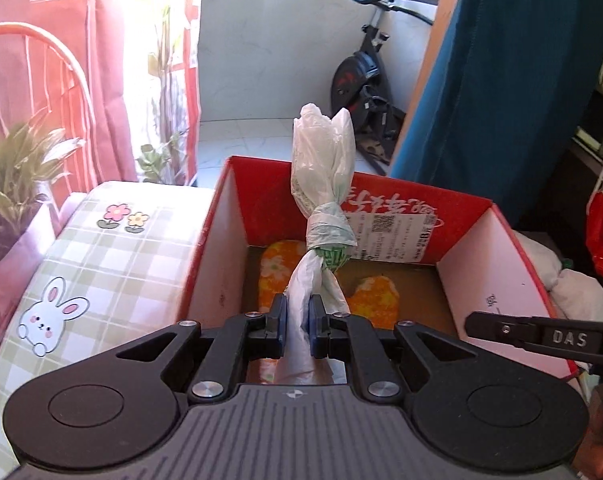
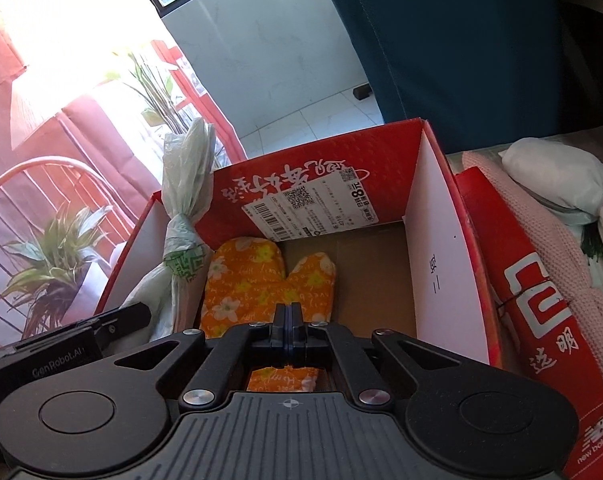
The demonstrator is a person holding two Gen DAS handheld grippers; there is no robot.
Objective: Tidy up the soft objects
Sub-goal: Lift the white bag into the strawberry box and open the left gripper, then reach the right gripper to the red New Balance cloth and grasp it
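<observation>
A knotted white plastic bag stands upright in my left gripper, which is shut on its lower end over the left part of the red cardboard box. The bag also shows in the right wrist view. An orange flowered oven mitt lies on the box floor; parts of it show in the left wrist view. My right gripper is shut and empty, above the mitt's wrist end. Its finger shows in the left wrist view.
The box sits on a checked bed cover with a rabbit print. A red box lid, pink knit cloth and white soft bundles lie to the right. Potted plants and an exercise bike stand beyond.
</observation>
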